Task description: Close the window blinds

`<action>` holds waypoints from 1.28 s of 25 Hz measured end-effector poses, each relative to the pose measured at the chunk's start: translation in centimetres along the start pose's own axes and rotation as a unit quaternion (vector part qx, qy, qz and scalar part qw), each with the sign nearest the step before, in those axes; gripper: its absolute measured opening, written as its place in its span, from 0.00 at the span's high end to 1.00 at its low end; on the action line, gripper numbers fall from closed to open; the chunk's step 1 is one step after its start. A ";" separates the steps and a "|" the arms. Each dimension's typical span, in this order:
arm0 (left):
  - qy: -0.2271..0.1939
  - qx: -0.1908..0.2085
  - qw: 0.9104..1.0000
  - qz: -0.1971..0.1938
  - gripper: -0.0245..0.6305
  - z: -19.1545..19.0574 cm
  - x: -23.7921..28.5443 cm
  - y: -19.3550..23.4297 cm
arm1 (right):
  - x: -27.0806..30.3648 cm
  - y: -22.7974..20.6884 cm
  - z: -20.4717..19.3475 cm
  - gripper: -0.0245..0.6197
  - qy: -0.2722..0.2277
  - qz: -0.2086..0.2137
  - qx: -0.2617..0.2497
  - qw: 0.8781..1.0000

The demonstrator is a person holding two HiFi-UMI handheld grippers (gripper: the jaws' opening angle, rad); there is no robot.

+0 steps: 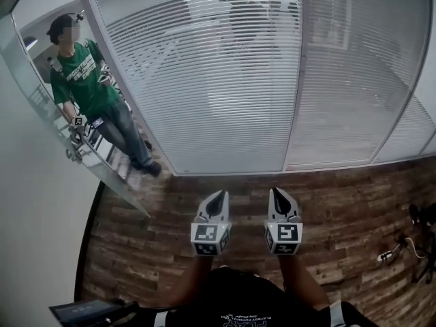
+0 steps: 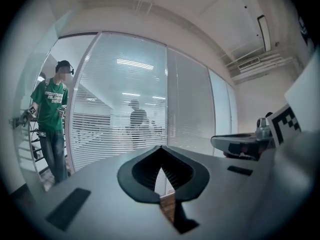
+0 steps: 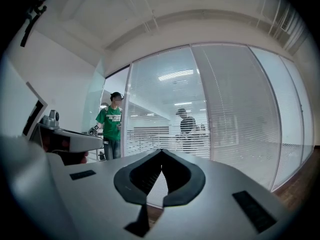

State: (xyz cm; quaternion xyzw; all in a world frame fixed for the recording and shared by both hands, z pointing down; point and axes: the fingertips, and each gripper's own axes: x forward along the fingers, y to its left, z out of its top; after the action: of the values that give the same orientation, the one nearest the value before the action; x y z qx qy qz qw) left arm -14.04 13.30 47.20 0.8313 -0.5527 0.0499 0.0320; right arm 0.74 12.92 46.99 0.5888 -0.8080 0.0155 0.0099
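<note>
White slatted blinds (image 1: 204,80) hang behind a glass wall in front of me. On the wide left panel the slats are tilted apart and I see through them; the panel to the right (image 1: 354,67) looks denser. Both grippers point level at the wall, side by side and short of the glass. My left gripper (image 1: 219,195) is shut with nothing in it, its tips meeting in the left gripper view (image 2: 161,148). My right gripper (image 1: 278,192) is also shut and empty, tips together in the right gripper view (image 3: 161,151). I cannot make out a cord or wand for the blinds.
A person in a green shirt (image 1: 85,80) stands at the left by an open glass door (image 1: 61,148), holding grippers. Another person (image 1: 248,19) shows behind the blinds. The wood floor (image 1: 340,203) has cables at the right (image 1: 409,244). A dark object (image 1: 88,312) lies at the lower left.
</note>
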 end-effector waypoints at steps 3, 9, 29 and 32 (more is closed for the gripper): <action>-0.002 -0.002 1.000 0.002 0.97 0.8 0.4 -0.3 | 0.3 -0.4 0.2 0.96 0.000 0.001 0.000 1.000; 0.002 -0.008 1.000 -0.003 0.97 1.0 2.4 0.1 | 2.0 -1.2 0.2 0.96 0.000 -0.005 -0.003 1.000; 0.013 0.006 0.999 -0.044 0.97 0.5 15.1 3.1 | 13.1 -6.2 -0.2 0.96 0.030 -0.038 -0.019 0.999; 0.012 0.011 0.998 -0.054 0.97 0.7 16.6 3.6 | 14.3 -6.6 0.5 0.96 0.026 -0.040 -0.022 0.999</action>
State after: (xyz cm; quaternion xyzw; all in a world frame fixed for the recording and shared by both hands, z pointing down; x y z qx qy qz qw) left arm -10.96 -3.38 48.47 0.8595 -0.5061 0.0638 0.0319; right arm 2.65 -2.74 47.03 0.6197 -0.7835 0.0127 0.0448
